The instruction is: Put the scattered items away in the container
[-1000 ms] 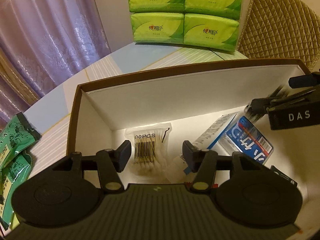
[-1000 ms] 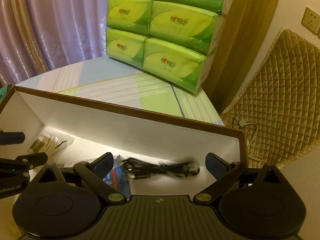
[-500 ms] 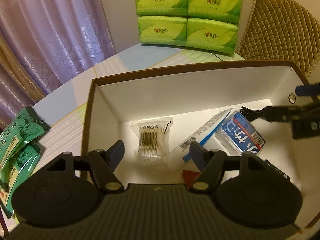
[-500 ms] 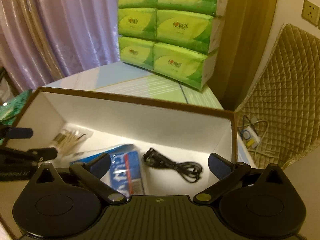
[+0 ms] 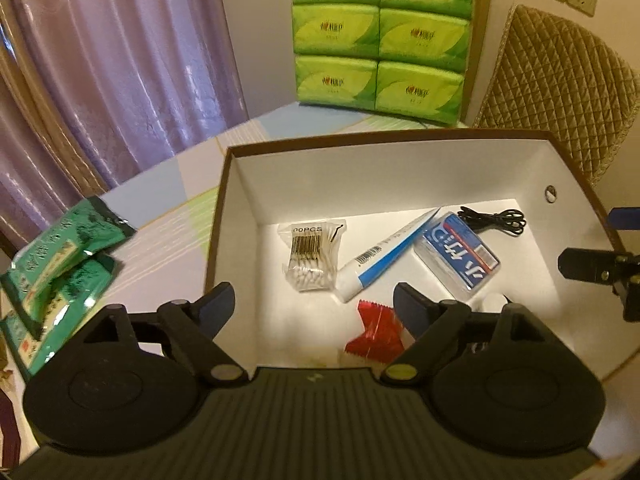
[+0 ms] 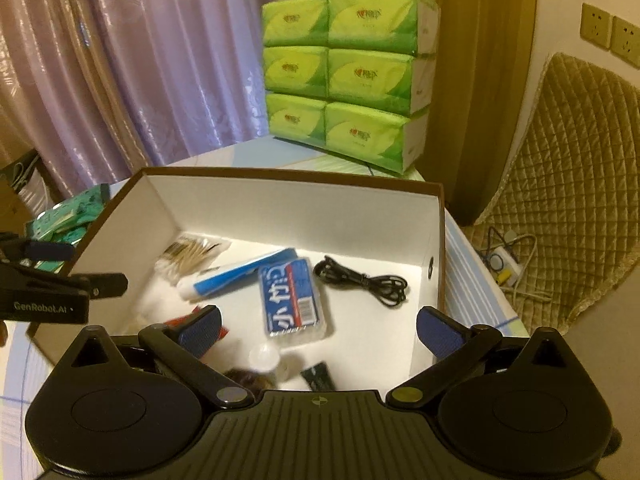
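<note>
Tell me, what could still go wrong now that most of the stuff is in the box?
The green packets lie outside the box, near the table's edge; a clumsy grab might push them off.

The left gripper, jaws just opened and empty, sits right over the box wall and could snag it when swinging toward the packets.

The right gripper, open and empty, hangs close to the left above the box, so the two might bump.

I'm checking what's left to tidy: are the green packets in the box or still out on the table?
Out. The green packets lie stacked on the table, outside the left wall of the box.
</note>
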A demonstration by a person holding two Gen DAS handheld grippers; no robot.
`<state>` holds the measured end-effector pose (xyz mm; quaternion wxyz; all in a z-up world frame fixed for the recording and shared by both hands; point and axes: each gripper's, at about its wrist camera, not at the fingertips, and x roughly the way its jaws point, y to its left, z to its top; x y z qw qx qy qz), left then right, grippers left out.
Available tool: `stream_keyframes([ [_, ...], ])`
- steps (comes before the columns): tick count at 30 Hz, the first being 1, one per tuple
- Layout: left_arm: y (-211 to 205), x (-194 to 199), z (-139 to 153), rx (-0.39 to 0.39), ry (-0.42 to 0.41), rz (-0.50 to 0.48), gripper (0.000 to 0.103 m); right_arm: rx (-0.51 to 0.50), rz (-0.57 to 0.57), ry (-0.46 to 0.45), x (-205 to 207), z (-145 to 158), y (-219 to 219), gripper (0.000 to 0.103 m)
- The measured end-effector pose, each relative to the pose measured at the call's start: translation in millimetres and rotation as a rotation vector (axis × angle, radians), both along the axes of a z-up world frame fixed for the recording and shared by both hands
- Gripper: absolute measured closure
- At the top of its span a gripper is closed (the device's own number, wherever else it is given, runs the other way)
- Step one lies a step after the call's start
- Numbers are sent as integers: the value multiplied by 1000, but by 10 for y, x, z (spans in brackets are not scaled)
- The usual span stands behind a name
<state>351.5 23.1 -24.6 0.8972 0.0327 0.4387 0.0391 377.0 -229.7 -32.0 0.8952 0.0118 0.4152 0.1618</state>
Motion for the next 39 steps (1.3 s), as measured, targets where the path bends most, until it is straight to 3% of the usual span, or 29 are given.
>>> stream_keyframes([
  [10, -146, -698, 344, 55, -126, 1, 11, -30, 23, 1, -585, 88, 81, 2],
  [22, -230, -1582, 567, 2, -89, 84, 9, -57, 6, -19, -1343, 191, 100, 2],
  [39, -358, -2516, 655, -22, -82, 88, 6, -69, -4, -9, -2259, 233, 143, 2],
])
